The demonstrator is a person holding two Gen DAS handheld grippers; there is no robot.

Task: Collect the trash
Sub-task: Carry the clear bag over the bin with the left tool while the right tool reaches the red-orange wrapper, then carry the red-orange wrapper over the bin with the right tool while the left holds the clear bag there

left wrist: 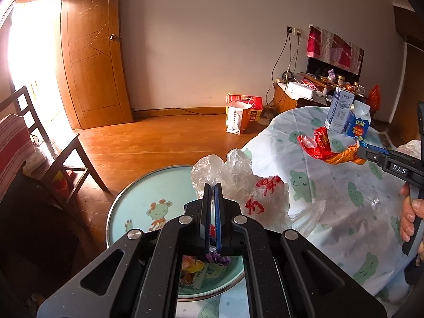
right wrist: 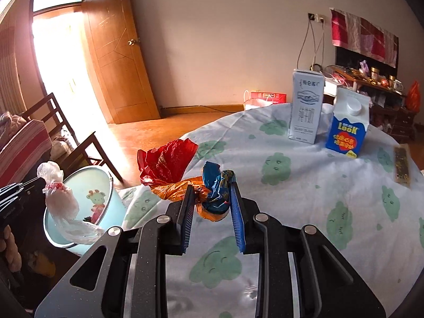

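Wrappers (right wrist: 190, 180), a crumpled red, orange and blue bunch, sit pinched between the right tool's (right wrist: 212, 198) part-open fingers, lifted off the worktop (right wrist: 304, 212). Left tool (left wrist: 212, 193), closed tight on a clear bag (left wrist: 238, 185), hangs it over the bucket (left wrist: 127, 204) just below, likely for dropping.

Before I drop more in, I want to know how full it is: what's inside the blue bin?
Colourful wrappers lie at the bottom of the bin. The left tool hides most of the inside, so I cannot judge how full it is.

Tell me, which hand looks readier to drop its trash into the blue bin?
Left, probably. The left gripper holds the clear plastic bag beside the bin; the right gripper holds wrappers over the table.
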